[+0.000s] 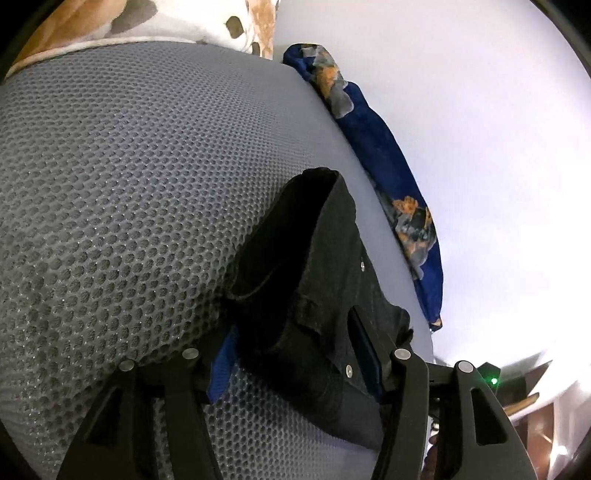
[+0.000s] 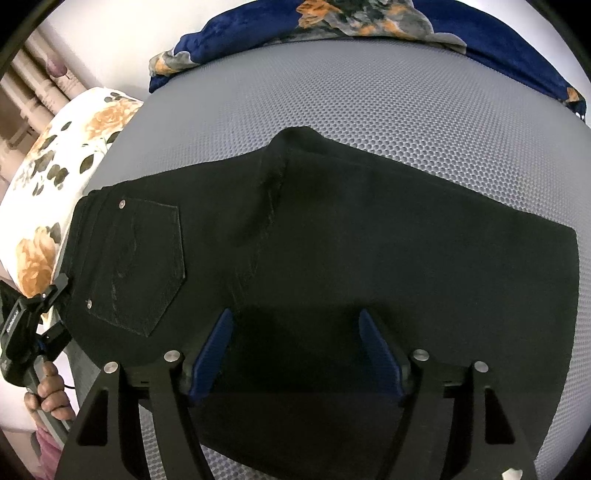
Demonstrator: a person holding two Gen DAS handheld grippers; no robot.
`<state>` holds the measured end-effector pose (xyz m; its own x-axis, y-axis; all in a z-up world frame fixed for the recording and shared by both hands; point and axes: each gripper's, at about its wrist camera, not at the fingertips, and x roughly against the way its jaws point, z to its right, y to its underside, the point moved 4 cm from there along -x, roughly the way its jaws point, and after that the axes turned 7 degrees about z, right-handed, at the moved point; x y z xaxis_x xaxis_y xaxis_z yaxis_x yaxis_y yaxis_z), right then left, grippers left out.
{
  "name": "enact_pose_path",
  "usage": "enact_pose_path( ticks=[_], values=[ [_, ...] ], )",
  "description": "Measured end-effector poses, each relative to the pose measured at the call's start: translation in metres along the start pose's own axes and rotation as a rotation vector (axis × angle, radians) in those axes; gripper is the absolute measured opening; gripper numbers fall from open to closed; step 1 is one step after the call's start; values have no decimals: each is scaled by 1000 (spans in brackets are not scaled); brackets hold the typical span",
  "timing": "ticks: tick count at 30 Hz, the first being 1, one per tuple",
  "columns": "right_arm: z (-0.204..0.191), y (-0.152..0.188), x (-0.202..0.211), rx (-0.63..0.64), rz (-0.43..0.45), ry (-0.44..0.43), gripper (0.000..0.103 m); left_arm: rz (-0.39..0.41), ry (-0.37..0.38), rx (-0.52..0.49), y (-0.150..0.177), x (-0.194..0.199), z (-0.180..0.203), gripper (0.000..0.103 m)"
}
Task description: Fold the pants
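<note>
Black pants (image 2: 332, 236) lie folded on a grey mesh mattress (image 2: 369, 103), back pocket (image 2: 144, 266) up at the left. My right gripper (image 2: 295, 350) is open above the near edge of the pants, blue pads apart, nothing between them. My left gripper (image 1: 295, 354) is open around the waistband end of the pants (image 1: 314, 288), with the fabric between its pads. It also shows in the right wrist view (image 2: 55, 306) at the left edge of the pants, held by a hand.
A blue floral blanket (image 2: 369, 22) lies along the far edge of the mattress, also in the left wrist view (image 1: 388, 166). A white floral pillow (image 2: 55, 184) sits at the left. A white wall is behind.
</note>
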<state>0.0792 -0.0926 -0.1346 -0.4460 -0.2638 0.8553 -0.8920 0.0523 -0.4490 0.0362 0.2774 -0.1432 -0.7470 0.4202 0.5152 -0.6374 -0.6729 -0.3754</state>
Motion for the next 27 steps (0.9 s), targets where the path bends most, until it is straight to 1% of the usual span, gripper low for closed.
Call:
enact_pose_path(
  ticks=[4,8,9,10,11,12,13,15,16,18,19,20,22,25,27],
  values=[
    [1,-1,-2,-13,10,-7,71,13,-47,-30,-3,-12,9,57],
    [3,-1,-1,-17,17,-16,71,10,-53,-24,-6,-20,12,57],
    [4,-1,-1,-21,18,-20,71,6,-59,-28,-7,-20,12,55],
    [5,-1,-1,-26,19,-24,71,5,-74,-31,-7,-20,11,49],
    [6,-1,0,-34,21,-30,71,5,-88,-29,-8,-20,11,45],
    [8,-1,0,-42,23,-36,71,2,-95,-27,-8,-20,9,38],
    [9,-1,0,-47,25,-40,71,0,-97,-20,-8,-19,8,34],
    [10,-1,0,-54,27,-45,71,-4,-102,-1,-8,-18,6,31],
    [10,-2,1,-55,29,-45,71,-3,-117,-4,-8,-17,8,29],
    [9,-2,2,-52,35,-45,71,7,-152,-48,-8,-16,19,27],
    [9,-2,3,-51,38,-45,71,17,-171,-98,-8,-14,31,26],
    [9,-1,4,-50,42,-44,71,23,-174,-133,-8,-13,39,26],
    [11,0,7,-50,49,-48,71,31,-163,-189,-8,-9,57,26],
    [16,0,12,-50,65,-28,71,36,-134,-217,-9,-5,79,26],
    [20,-1,16,-44,73,3,70,37,-124,-236,-9,-3,91,26]
  ],
)
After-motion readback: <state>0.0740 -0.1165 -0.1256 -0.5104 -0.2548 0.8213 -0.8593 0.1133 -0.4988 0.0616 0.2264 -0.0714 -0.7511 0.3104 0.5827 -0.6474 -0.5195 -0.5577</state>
